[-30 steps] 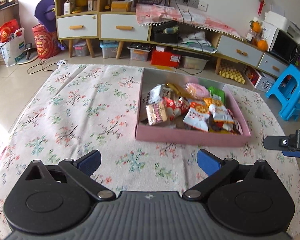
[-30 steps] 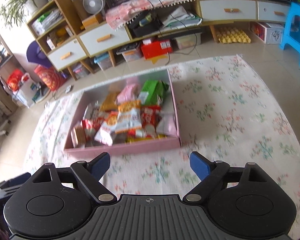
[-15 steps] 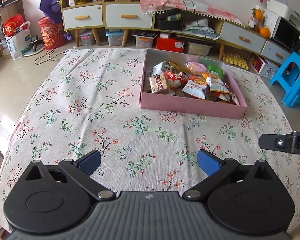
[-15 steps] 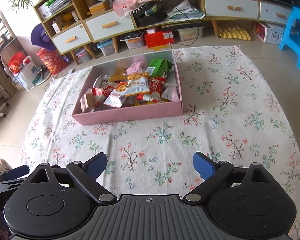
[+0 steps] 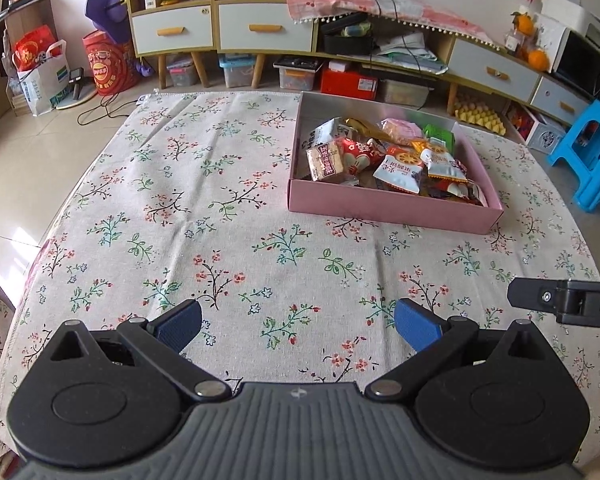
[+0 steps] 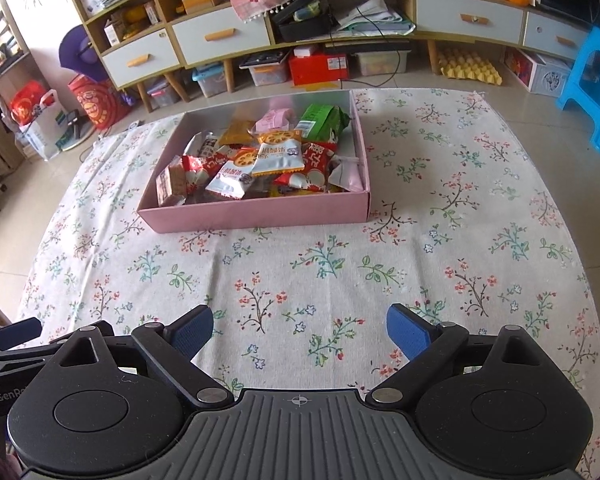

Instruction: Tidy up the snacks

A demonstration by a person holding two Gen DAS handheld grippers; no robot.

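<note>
A pink box [image 5: 392, 205] [image 6: 256, 210] sits on the far half of the flowered tablecloth [image 5: 204, 216] [image 6: 440, 240]. It holds several snack packets heaped together, among them a brown biscuit pack [image 5: 325, 161], white lotus-root packets [image 6: 278, 156] and a green packet [image 6: 320, 122]. My left gripper [image 5: 298, 326] is open and empty, well back from the box, above the near cloth. My right gripper [image 6: 300, 330] is open and empty too, at a like distance. The right gripper's side shows at the right edge of the left wrist view [image 5: 568, 304].
Beyond the table stand a low wooden cabinet with white drawers [image 5: 260, 26] [image 6: 220, 38], storage bins and a red box [image 6: 318, 68] beneath it, a blue stool [image 5: 596, 156] [image 6: 596, 88] at the right, and bags on the floor [image 5: 40, 68] at the left.
Both grippers have drawn back and up from the box, so it looks smaller and farther and more cloth shows. Both stayed open and empty.
</note>
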